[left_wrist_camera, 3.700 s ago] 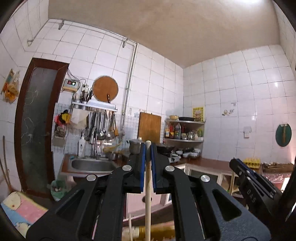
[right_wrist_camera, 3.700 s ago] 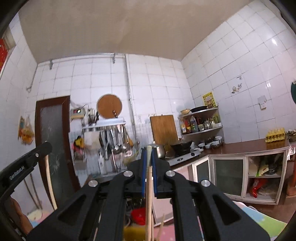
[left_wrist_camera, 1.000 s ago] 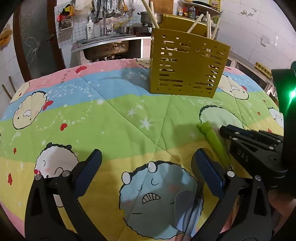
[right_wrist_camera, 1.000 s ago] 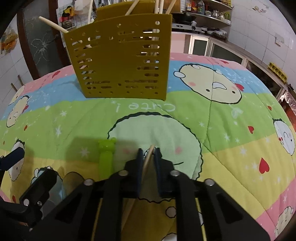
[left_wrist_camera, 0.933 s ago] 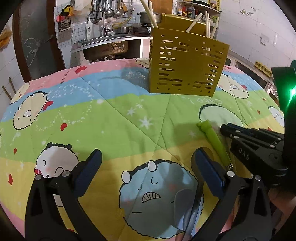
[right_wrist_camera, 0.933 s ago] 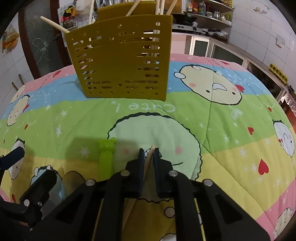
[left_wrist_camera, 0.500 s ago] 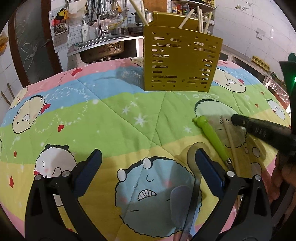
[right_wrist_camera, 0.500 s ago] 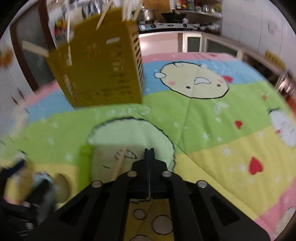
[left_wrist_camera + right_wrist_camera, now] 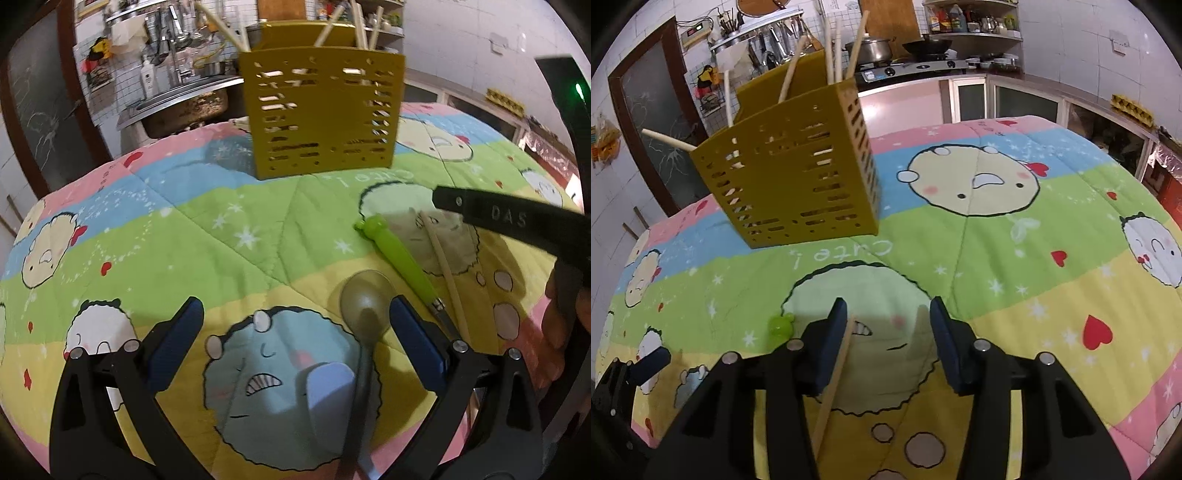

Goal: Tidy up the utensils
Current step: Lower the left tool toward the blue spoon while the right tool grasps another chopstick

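Note:
A perforated yellow utensil caddy (image 9: pixel 321 114) (image 9: pixel 798 184) stands on the cartoon quilt with several wooden chopsticks sticking out. A grey metal spoon (image 9: pixel 365 302) lies below my left gripper (image 9: pixel 295 332), which is open; the spoon's bowl sits just inside the right finger. Beside it lie a green-handled utensil (image 9: pixel 399 254) (image 9: pixel 781 325) and a single wooden chopstick (image 9: pixel 447 269) (image 9: pixel 834 373). The jaws of my right gripper (image 9: pixel 888 343) are opening. The chopstick lies on the quilt between them, close along the left pad (image 9: pixel 833 343), with no pad pressing it.
The quilt (image 9: pixel 1015 258) covers a round table that falls away at its edges. A sink and hanging kitchen tools (image 9: pixel 177 85) stand behind it, a stove and shelves (image 9: pixel 923 55) to the right. A hand (image 9: pixel 565 314) holds the right gripper's handle.
The right gripper was shut on the chopstick, then shut without it; now its jaws stand apart and the chopstick rests on the quilt. The left gripper has shifted toward the spoon.

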Motion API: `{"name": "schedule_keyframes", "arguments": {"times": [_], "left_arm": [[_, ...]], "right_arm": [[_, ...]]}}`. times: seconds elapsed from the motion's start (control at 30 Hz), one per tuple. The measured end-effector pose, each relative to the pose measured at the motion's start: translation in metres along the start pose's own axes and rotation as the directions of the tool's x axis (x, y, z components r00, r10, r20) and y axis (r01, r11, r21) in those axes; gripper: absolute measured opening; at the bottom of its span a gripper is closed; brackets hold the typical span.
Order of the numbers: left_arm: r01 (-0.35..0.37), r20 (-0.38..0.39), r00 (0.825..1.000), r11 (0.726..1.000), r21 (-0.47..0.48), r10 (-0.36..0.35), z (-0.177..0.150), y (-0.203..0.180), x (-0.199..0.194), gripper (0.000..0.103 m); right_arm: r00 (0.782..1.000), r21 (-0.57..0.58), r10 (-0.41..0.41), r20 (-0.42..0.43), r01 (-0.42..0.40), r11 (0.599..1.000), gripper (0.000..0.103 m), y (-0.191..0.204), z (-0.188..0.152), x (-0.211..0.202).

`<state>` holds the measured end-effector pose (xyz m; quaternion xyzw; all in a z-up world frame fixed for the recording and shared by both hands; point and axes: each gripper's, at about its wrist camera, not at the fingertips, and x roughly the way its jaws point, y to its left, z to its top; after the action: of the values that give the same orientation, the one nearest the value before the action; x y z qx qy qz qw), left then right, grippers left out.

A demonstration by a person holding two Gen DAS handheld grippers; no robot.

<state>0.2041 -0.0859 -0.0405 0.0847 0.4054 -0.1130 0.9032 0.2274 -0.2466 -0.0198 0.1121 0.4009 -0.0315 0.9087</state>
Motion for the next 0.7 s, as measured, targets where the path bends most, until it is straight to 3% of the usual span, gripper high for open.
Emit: {"name": "schedule_keyframes", "arguments": {"times": [0.07, 0.13, 0.2, 0.3, 0.4, 0.47, 0.7], "left_arm": [[-0.001, -0.008, 1.0, 1.0, 0.009, 0.001, 0.003, -0.005, 0.004, 0.096], [0.002, -0.02, 1.0, 1.0, 0.014, -0.002, 0.006, -0.008, 0.009, 0.088], [0.02, -0.063, 0.998, 0.999, 0.037, -0.018, 0.008, -0.014, 0.018, 0.068], [0.031, -0.061, 0.998, 0.999, 0.026, -0.029, 0.009, -0.014, 0.019, 0.063], [0.035, -0.053, 0.998, 0.999, -0.014, -0.035, 0.012, -0.005, 0.02, 0.041], [0.054, -0.056, 0.997, 0.997, -0.045, -0.057, 0.014, 0.003, 0.021, 0.036], [0.042, -0.04, 0.998, 0.998, -0.056, -0.044, 0.016, 0.008, 0.023, 0.036]], "right_arm": [[1.0, 0.001, -0.002, -0.013, 0.002, 1.0, 0.042, 0.0, 0.0, 0.002], [1.0, -0.011, -0.009, -0.025, 0.009, 1.0, 0.039, 0.005, -0.002, 0.005], [0.999, -0.022, -0.01, -0.037, 0.009, 1.0, 0.039, 0.008, -0.004, 0.007], [0.999, -0.043, -0.022, -0.048, 0.02, 0.999, 0.038, 0.015, -0.006, 0.011], [0.998, -0.043, -0.02, -0.052, 0.018, 0.999, 0.038, 0.019, -0.007, 0.012], [0.998, -0.038, -0.009, -0.057, 0.007, 0.999, 0.038, 0.021, -0.008, 0.011], [0.996, -0.048, -0.02, -0.088, 0.015, 0.999, 0.037, 0.031, -0.012, 0.015]]}}
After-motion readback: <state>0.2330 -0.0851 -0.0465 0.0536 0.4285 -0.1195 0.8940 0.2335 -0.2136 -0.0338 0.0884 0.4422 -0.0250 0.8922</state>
